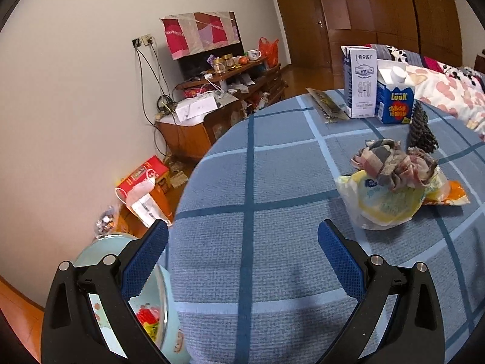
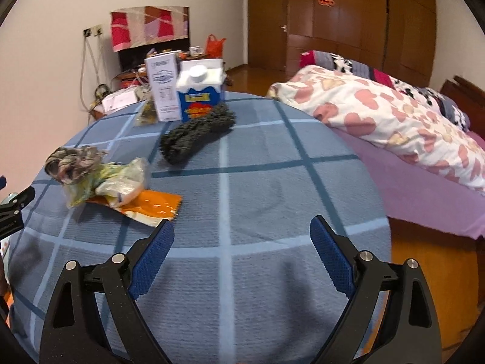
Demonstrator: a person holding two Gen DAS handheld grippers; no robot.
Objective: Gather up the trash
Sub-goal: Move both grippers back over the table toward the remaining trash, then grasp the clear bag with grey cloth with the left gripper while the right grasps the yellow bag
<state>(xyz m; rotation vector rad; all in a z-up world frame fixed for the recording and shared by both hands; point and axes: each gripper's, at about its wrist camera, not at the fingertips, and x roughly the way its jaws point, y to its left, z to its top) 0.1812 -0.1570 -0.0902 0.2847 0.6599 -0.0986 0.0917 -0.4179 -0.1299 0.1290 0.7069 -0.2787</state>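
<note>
Where cloth spreads, orange wrapper point(image 2: 151, 206) lengthwise left-right.

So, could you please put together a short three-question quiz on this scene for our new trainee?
1. True or false: the left gripper is holding trash.
2. What lies on the clear plastic bag? A) patterned scrunchie B) a spoon C) a key
3. Fill in: the blue carton stands ___ the white carton.

Key
1. False; it is open, as is the right gripper.
2. A; the patterned scrunchie.
3. Beside.
</note>
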